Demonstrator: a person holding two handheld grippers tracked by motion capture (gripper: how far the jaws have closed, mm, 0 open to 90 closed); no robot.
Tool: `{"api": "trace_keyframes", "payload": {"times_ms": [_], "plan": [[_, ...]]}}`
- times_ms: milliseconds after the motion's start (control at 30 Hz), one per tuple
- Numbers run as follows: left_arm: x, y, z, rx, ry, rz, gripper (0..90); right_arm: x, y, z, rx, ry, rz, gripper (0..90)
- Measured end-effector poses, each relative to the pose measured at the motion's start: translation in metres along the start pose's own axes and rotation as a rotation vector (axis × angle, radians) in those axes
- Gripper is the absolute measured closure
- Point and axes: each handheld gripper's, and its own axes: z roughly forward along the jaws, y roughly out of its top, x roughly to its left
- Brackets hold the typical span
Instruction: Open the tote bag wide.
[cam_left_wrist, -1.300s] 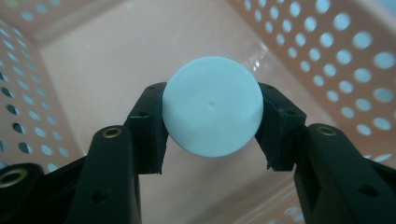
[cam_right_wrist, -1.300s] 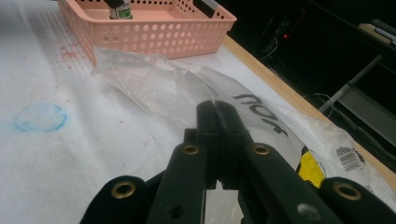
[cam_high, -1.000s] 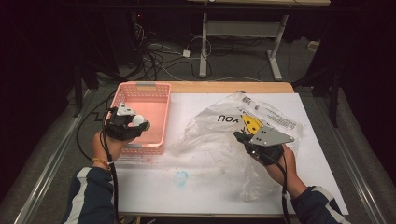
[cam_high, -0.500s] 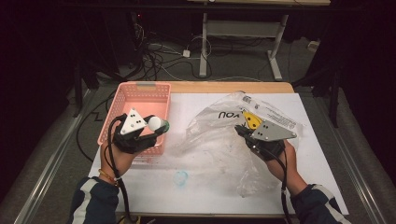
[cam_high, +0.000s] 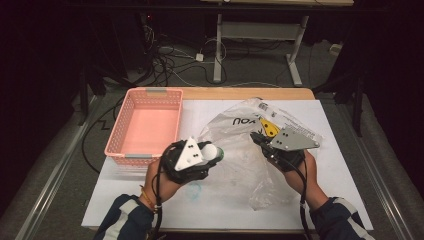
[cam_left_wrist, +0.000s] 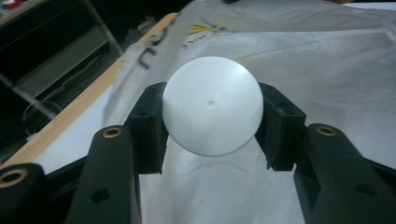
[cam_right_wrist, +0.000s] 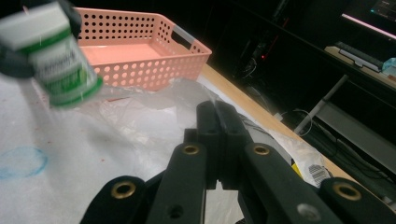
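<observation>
The left gripper (cam_high: 212, 154) has carried the white bottle (cam_high: 214, 152) from over the pink basket (cam_high: 150, 125) rightward to the clear plastic bag (cam_high: 245, 150). Clamped crosswise, the bottle lies roughly level, its round end toward the bag. The right gripper (cam_high: 256, 137) pinches the bag's edge, jaws fully together.

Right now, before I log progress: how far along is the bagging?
Done: the pink basket is emptied. In hand: the left gripper holds the white bottle by its round end, pointing at the clear plastic bag, which the right gripper pinches by an edge. Left: slipping the bottle inside and letting go.
</observation>
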Motion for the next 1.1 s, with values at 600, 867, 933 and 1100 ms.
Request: {"api": "trace_keyframes", "payload": {"times_ms": [600, 867, 933, 1100], "plan": [[-0.027, -0.016, 0.109, 0.120, -0.115, 0.050, 47.8, 0.002, 0.000, -0.001, -0.010, 0.034, 0.021, 90.0], [-0.025, -0.023, 0.141, 0.166, -0.065, 0.042, 47.7, -0.003, 0.002, -0.007, -0.033, 0.002, 0.030, 90.0], [-0.024, -0.023, 0.146, 0.163, -0.050, 0.028, 47.6, -0.004, 0.002, -0.008, -0.036, 0.001, 0.032, 90.0], [-0.019, -0.023, 0.150, 0.148, -0.003, -0.002, 47.5, -0.003, 0.002, -0.007, -0.031, 0.004, 0.031, 90.0]]}}
